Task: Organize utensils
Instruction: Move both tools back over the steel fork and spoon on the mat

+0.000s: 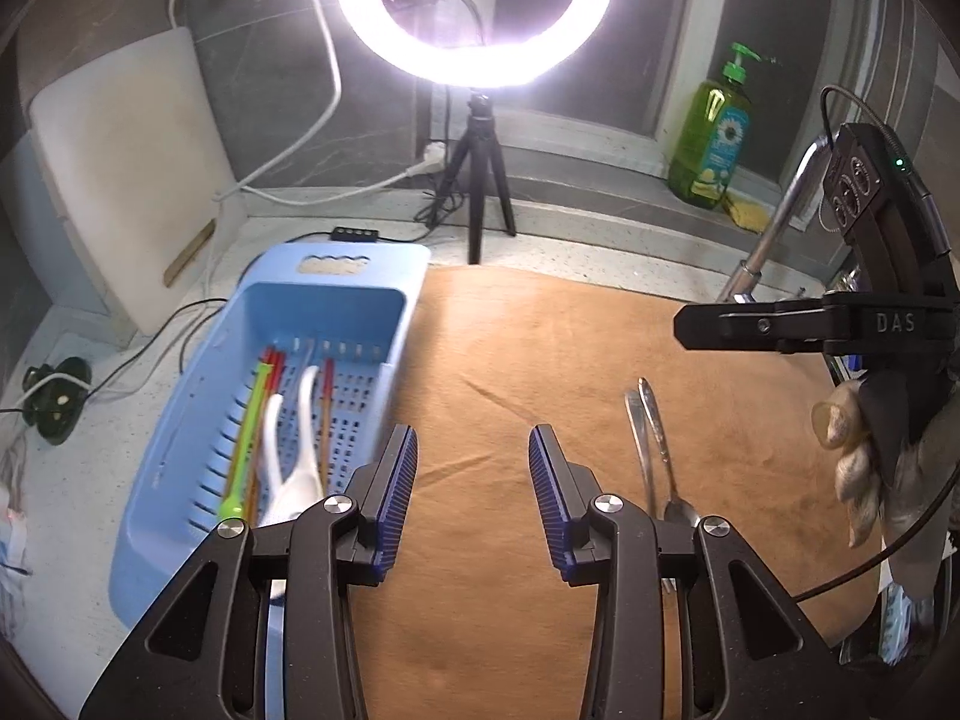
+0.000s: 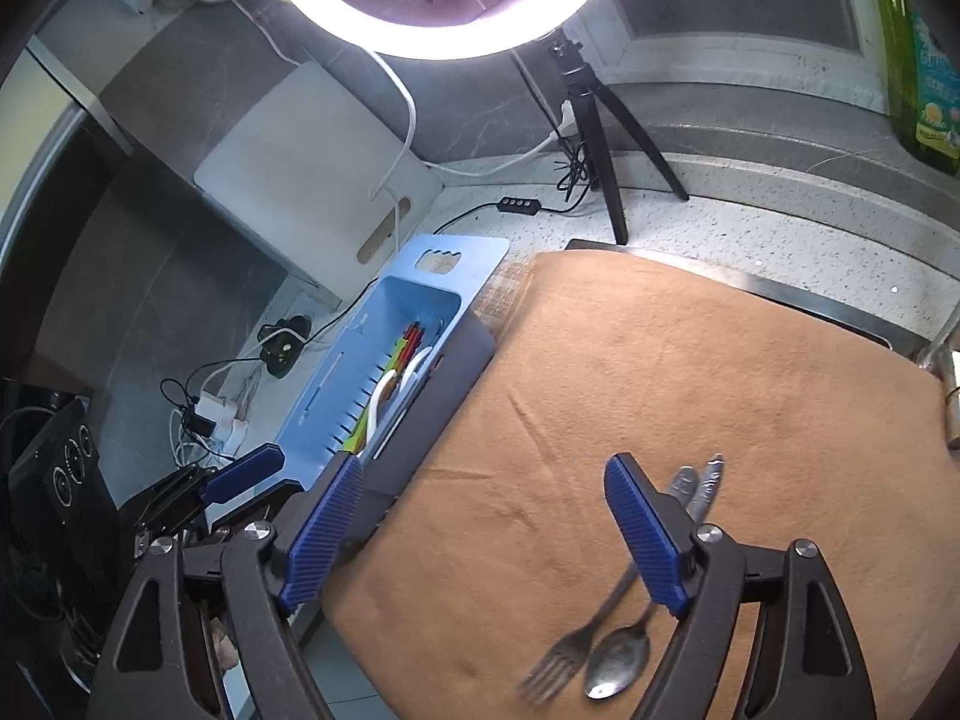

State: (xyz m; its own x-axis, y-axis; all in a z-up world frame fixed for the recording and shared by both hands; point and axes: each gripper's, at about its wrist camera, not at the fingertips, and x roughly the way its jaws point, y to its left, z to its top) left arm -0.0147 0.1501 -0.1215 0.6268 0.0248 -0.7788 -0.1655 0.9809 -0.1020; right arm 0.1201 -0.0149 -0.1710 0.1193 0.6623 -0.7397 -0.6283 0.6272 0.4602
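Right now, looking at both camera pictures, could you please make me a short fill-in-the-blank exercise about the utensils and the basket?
1. The metal fork and spoon lie side by side on the ____ cloth.
2. The chopsticks and white spoons lie inside the ____ basket.
3. Between the fingers of the left gripper there is ____.
4. The ring light is switched ____.

Missing words: brown; blue; nothing; on
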